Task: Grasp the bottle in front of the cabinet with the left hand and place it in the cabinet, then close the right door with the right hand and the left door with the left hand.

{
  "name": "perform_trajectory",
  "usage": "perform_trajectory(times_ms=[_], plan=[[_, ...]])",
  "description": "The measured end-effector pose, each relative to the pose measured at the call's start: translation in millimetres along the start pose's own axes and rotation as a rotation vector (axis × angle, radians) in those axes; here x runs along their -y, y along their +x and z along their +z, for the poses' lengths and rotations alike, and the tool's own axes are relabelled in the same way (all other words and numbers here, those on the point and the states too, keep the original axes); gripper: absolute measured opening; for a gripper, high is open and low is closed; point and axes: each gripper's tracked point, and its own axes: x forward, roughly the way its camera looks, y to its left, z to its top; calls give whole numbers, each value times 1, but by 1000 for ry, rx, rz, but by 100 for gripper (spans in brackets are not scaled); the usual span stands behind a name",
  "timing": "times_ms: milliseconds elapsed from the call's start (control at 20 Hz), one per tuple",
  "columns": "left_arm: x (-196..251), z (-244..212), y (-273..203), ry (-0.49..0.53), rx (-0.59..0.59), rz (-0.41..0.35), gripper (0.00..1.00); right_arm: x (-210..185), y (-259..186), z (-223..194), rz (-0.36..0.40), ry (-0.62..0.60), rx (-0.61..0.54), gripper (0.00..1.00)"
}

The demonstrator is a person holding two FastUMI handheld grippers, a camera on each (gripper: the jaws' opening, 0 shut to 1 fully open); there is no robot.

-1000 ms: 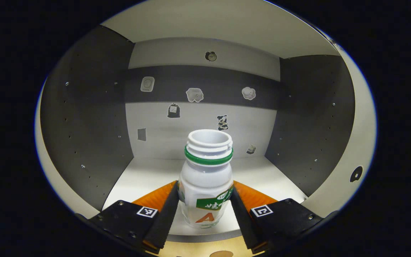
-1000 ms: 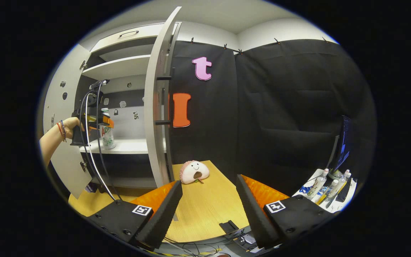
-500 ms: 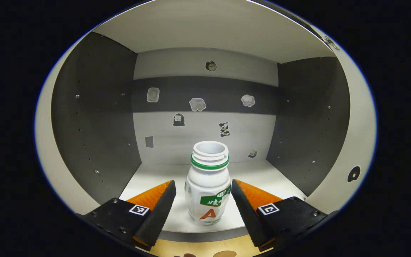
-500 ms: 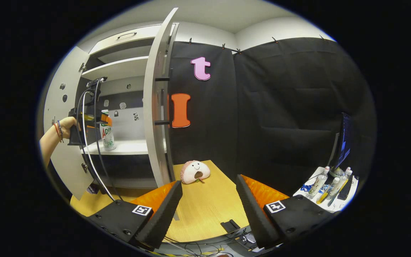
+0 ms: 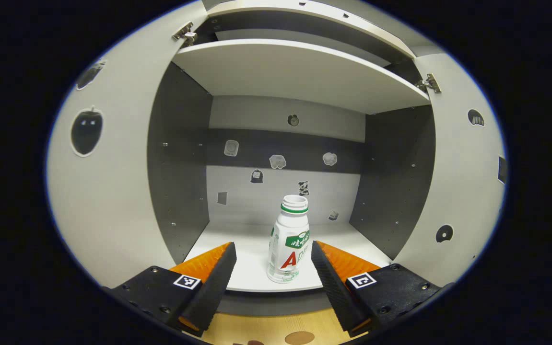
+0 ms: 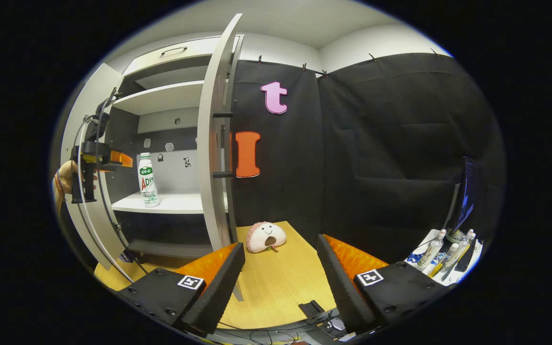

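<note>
The white bottle (image 5: 288, 239) with a green neck ring and no cap stands upright on the cabinet shelf (image 5: 252, 261), near its front edge. My left gripper (image 5: 273, 275) is open, drawn back in front of the shelf, with the bottle standing free beyond its fingertips. In the right gripper view the bottle (image 6: 147, 173) is on the shelf and the left gripper (image 6: 124, 160) hangs just to its left, held by a hand. My right gripper (image 6: 280, 273) is open over the wooden table (image 6: 276, 287), empty. The right door (image 6: 213, 143) and the left door (image 6: 84, 191) stand open.
A pink plush toy (image 6: 266, 235) lies on the table beside the right door. Cables hang from the left gripper in front of the left door. A side table with bottles and pens (image 6: 441, 251) stands at the far right. Stickers dot the cabinet's back wall (image 5: 280, 163).
My left gripper has let go of the bottle and pulled straight back out of the cabinet; the bottle stays upright on the shelf. My right gripper has barely moved.
</note>
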Motion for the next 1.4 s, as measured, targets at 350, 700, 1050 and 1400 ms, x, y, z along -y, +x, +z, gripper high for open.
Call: perform_trajectory(times_ms=[350, 700, 1050, 1400], plan=[[-26, 5, -112, -30, 90, 20, 96, -1, 26, 13, 12, -40, 50, 100], [-65, -16, -202, -21, 128, 73, 96, 2, 63, 18, 12, -80, 58, 93], [-113, -27, -270, 4, 158, 170, 99, -16, 91, 11, 68, -60, 47, 99], [-142, -34, -300, -52, 169, 229, 96, -30, 94, 14, 108, -70, 61, 89]])
